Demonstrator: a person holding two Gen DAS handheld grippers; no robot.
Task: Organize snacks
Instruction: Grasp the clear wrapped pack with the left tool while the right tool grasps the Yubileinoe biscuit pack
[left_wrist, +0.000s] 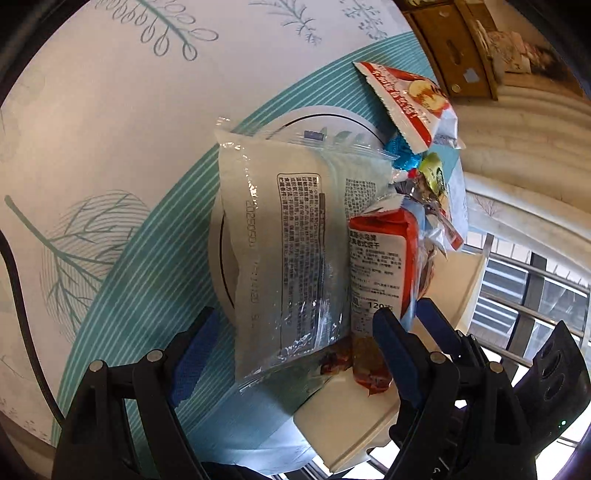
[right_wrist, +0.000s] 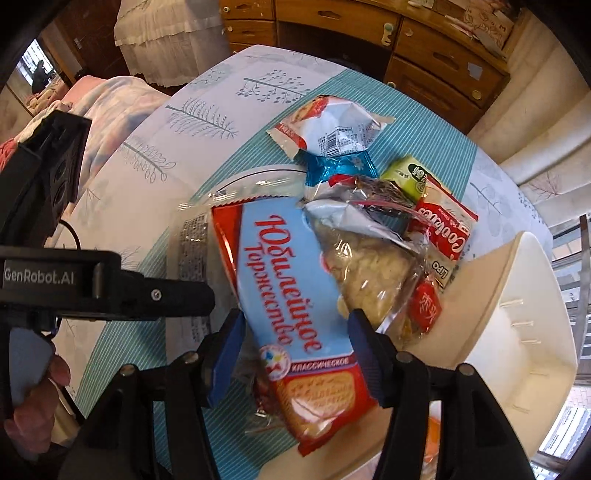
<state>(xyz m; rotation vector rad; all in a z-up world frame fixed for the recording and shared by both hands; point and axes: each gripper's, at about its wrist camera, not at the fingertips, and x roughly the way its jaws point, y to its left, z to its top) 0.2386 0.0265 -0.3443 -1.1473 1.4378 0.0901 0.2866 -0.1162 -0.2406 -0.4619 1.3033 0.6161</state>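
My left gripper (left_wrist: 295, 317) stands open astride a clear-and-white printed pack (left_wrist: 280, 240) that lies over a white plate (left_wrist: 332, 112); neither pad touches it. To its right stands a red-and-blue biscuit pack (left_wrist: 376, 266) on its edge. In the right wrist view that biscuit pack (right_wrist: 291, 295) lies between the pads of my right gripper (right_wrist: 295, 321), which is open, with a small gap at the left pad. Behind it is a heap: clear bag of pale pieces (right_wrist: 369, 266), red cookie pack (right_wrist: 447, 229), green packet (right_wrist: 410, 173), blue foil (right_wrist: 340, 166), red-and-white bag (right_wrist: 332, 125).
A white plastic bin (right_wrist: 517, 295) sits at the table's right edge, close to the heap. The teal striped mat (right_wrist: 424, 140) lies on a leaf-print tablecloth (left_wrist: 110, 110). A hand (right_wrist: 37, 387) holds the left gripper's body. A wooden dresser (right_wrist: 424, 55) stands beyond the table.
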